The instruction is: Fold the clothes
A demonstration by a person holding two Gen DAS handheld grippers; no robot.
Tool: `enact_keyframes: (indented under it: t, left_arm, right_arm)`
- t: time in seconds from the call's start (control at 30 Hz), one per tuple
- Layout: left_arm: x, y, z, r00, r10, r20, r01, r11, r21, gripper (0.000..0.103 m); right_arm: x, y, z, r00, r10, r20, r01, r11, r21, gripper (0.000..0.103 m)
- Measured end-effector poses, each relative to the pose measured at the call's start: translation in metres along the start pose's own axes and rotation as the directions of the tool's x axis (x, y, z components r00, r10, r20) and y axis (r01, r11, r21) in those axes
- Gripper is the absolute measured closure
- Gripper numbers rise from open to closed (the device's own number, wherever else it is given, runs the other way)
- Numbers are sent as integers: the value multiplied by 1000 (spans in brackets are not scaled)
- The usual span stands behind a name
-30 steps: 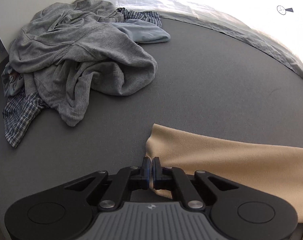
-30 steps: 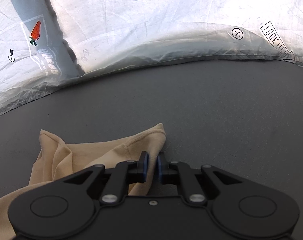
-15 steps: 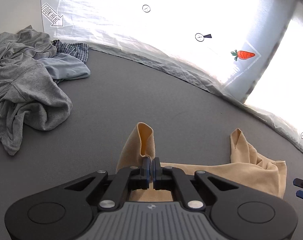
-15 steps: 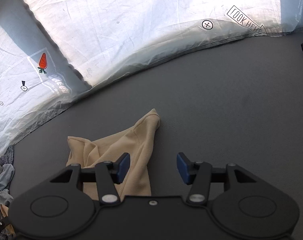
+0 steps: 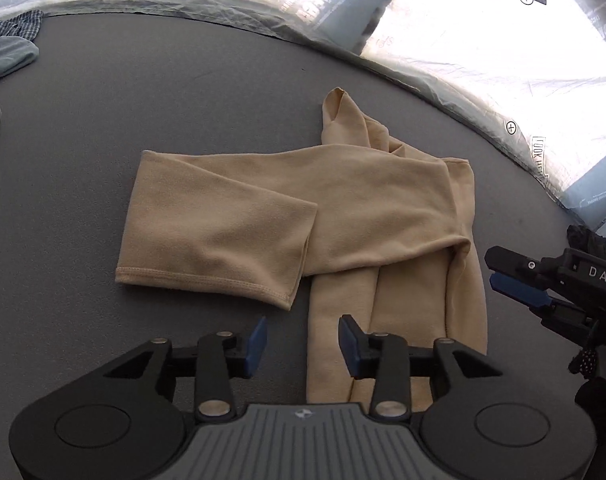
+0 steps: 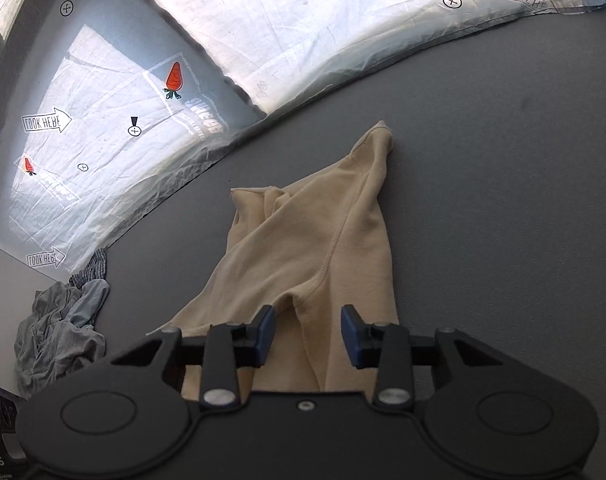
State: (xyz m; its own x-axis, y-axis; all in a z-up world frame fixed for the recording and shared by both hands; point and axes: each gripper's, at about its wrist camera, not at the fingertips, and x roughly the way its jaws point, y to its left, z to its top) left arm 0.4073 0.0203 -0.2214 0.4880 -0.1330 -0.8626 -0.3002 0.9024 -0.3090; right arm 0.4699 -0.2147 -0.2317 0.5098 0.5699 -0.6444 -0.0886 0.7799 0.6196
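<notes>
A beige long-sleeved garment lies on the grey tabletop, one sleeve folded across its body toward the left. My left gripper hovers just short of its near edge. Its jaws are opening with nothing pinched; the cloth's edge lies under the right finger. In the right wrist view the same garment stretches away from my right gripper. That gripper's jaws are closing and stand apart over a seam ridge, with the pads off the cloth. The right gripper also shows at the left wrist view's right edge.
A heap of grey clothes with a plaid piece lies at the table's far left. A light blue cloth lies near it. Crinkled white plastic sheeting printed with carrots and arrows borders the far side of the table.
The left gripper carried the sleeve across the garment and let it go, its jaws now apart. The right gripper let go of the cloth, opened wide, then narrowed. Both views swung.
</notes>
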Motion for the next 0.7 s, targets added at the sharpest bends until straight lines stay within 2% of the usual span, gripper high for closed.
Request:
enact_keyframes:
  t: [0.03,0.1,0.17,0.23,0.33,0.43,0.6,0.7]
  left_arm:
    - [-2,9,2,999,32,-9,-32,999,-42,52]
    - [-1,28,4,996,84,-24,-87,989,-118,50]
    - [1,45,6,993,116,-36,-120,977,-178,46]
    - [3,58,7,993,112,-43,-119,969,-217,41]
    - [3,64,8,998,63,-30,-68,965,-253,27]
    - [8,61,12,998,50,-42,-59,967,-249,13]
    - [16,56,18,997,34,-70,-50,966,-252,2]
    - [18,57,20,997,24,-73,-43,963,-265,0]
  right_arm:
    - [6,2,-2,999,44,-20,-44,999,27,69]
    - [23,9,-6,989,129,-70,-123,989,85,69]
    - [41,19,-7,978,169,-119,-158,982,99,69]
    - [60,35,-4,974,160,-163,-156,987,41,69]
    - [83,54,2,971,136,-198,-147,988,-40,69]
    - [101,59,6,964,134,-231,-146,989,-37,69]
    - [122,63,5,953,128,-275,-144,989,-40,69]
    - [130,64,3,949,118,-294,-139,989,-52,69]
